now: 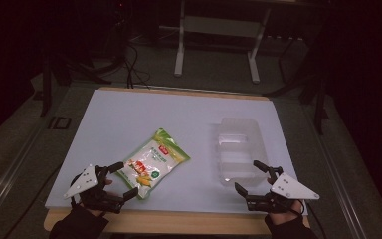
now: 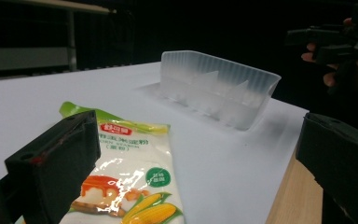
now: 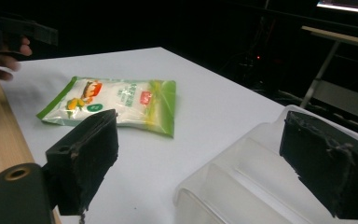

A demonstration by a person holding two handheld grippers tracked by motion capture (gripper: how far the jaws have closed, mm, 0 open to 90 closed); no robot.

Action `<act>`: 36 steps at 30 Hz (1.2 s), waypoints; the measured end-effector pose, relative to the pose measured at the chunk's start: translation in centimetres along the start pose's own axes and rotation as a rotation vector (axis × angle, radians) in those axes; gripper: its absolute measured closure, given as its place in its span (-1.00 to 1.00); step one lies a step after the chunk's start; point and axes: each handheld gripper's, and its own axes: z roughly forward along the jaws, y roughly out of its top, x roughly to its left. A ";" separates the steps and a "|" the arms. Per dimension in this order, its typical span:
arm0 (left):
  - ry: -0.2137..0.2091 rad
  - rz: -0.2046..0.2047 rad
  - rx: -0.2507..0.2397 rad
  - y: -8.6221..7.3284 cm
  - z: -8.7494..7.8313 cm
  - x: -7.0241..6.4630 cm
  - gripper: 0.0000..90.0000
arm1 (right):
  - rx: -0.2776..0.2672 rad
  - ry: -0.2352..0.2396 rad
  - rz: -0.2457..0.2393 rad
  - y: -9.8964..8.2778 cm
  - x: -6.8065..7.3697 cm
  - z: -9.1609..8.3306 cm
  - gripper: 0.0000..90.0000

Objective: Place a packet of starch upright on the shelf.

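2 grippers, jaws spread wide, empty; left gripper (image 1: 119,180) at starch bag (image 1: 152,163); right gripper (image 1: 252,178) at clear tray (image 1: 239,149).

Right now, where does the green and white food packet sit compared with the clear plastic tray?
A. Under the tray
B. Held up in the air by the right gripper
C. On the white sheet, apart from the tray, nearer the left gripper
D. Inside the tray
C: the packet lies flat on the white sheet, clear of the tray, with the open left gripper at its near end.

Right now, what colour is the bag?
White with green edges and yellow corn, bag; clearest in the right gripper view.
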 end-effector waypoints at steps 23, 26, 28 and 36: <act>-0.027 0.012 0.189 1.6 1.1 -1.2 -0.99 | 0.006 0.014 -0.044 -0.2 0.3 -0.2 -0.76; -0.037 0.010 0.177 2.3 1.3 -1.1 -0.99 | 0.010 0.018 -0.053 -0.2 0.5 -0.1 -0.76; -0.044 0.028 0.177 2.8 1.6 -1.1 -0.99 | 0.010 0.018 -0.054 -0.2 0.6 0.0 -0.76; -0.042 0.051 0.168 5.3 2.9 -0.6 -0.99 | -0.006 0.024 -0.034 0.0 0.6 -0.2 -0.76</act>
